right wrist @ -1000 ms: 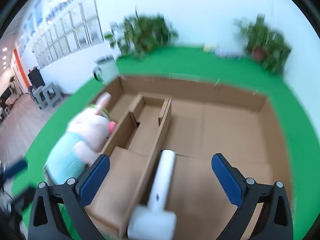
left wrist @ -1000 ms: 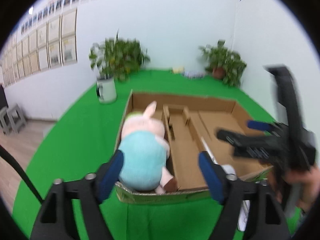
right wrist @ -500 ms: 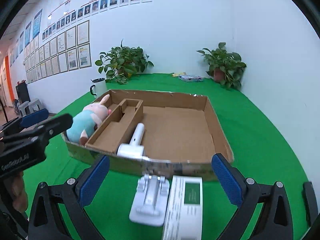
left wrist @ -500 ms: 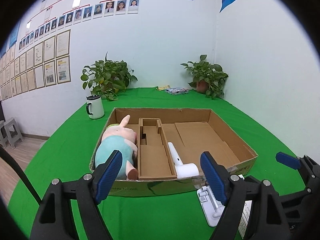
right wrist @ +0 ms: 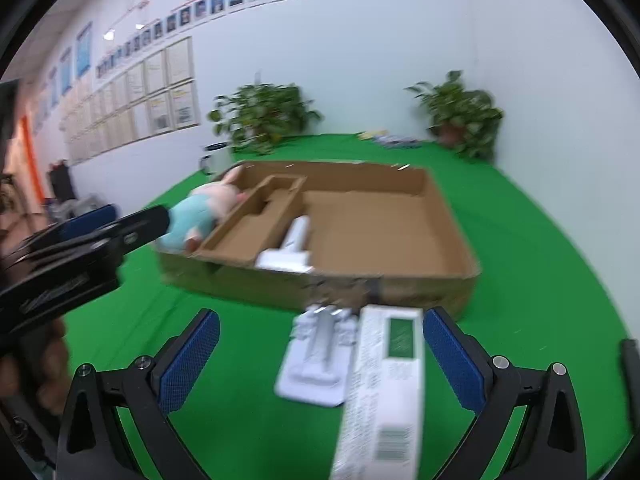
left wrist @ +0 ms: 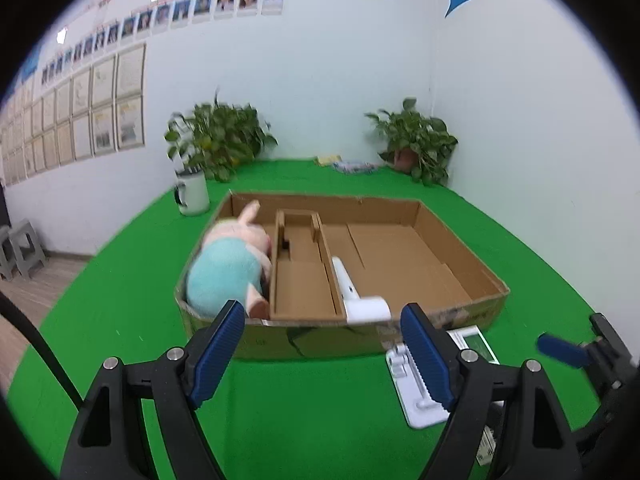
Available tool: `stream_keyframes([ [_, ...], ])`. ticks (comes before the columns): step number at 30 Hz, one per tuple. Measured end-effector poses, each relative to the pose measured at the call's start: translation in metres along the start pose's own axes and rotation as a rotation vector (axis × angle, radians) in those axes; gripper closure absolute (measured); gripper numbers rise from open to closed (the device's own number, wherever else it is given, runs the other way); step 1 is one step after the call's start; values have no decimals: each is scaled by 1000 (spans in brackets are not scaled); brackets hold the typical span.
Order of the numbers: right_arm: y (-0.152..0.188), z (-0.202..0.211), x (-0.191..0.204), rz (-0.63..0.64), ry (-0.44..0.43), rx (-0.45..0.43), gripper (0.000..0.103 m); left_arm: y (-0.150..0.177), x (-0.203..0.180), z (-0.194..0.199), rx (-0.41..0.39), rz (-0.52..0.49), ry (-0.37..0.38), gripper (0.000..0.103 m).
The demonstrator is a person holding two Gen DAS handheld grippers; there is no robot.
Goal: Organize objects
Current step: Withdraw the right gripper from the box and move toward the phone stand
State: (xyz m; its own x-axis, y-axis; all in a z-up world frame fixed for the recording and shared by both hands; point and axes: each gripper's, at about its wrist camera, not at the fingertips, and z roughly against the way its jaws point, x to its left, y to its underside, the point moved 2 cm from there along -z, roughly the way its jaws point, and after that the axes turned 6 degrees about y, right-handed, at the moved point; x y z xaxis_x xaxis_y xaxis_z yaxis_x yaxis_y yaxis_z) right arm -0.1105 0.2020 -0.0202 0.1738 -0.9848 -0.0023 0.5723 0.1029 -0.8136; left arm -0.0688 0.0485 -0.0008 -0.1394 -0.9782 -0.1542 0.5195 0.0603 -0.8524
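**Both tools hovering spread over the green bench, box half filled**

At the far left a white mug (left wrist: 193, 197) is standing beside a leafy plant (left wrist: 219, 141) near the wall. Next to it, the shallow cardboard box (left wrist: 460, 252) is sitting on the green bench (left wrist: 120, 280). A plush pig (left wrist: 228, 268), pink with a pale blue body, is lying in the box's left compartment, filling it. A bare cardboard insert (left wrist: 302, 280) is taking up the middle. Just right of it a white handled device (left wrist: 358, 298) is lying against the front wall, and the wide right compartment is showing only bare cardboard.

In front of the box, a flat white plastic holder (right wrist: 320, 356) is lying beside a long white carton (right wrist: 384, 384) with a green label; whether they are touching is hard to make out through the blur. The carton's near end is running out of the frame.

The left tool (left wrist: 322, 350) is hanging spread, pinching nothing. The right tool (right wrist: 316, 360) is likewise standing wide apart above the holder and carton, not pressing either.

Framed papers are lining the white wall, and a second plant (left wrist: 416, 148) is occupying the corner.
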Motion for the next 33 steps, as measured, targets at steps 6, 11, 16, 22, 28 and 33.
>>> stream_keyframes([
  [6,63,-26,24,66,-239,162,2,38,18,-33,199,92,112,23],
  [11,93,-35,37,147,-198,222,2,56,12,-42,244,108,172,23],
  [16,92,-44,19,101,-125,243,3,57,2,-40,237,66,187,23],
  [22,76,-59,2,12,-76,263,3,51,10,-41,226,77,178,23],
  [28,51,-98,8,-53,3,296,3,46,23,-41,219,80,144,23],
  [33,44,-119,19,-13,67,317,43,48,37,-40,225,105,121,23],
])
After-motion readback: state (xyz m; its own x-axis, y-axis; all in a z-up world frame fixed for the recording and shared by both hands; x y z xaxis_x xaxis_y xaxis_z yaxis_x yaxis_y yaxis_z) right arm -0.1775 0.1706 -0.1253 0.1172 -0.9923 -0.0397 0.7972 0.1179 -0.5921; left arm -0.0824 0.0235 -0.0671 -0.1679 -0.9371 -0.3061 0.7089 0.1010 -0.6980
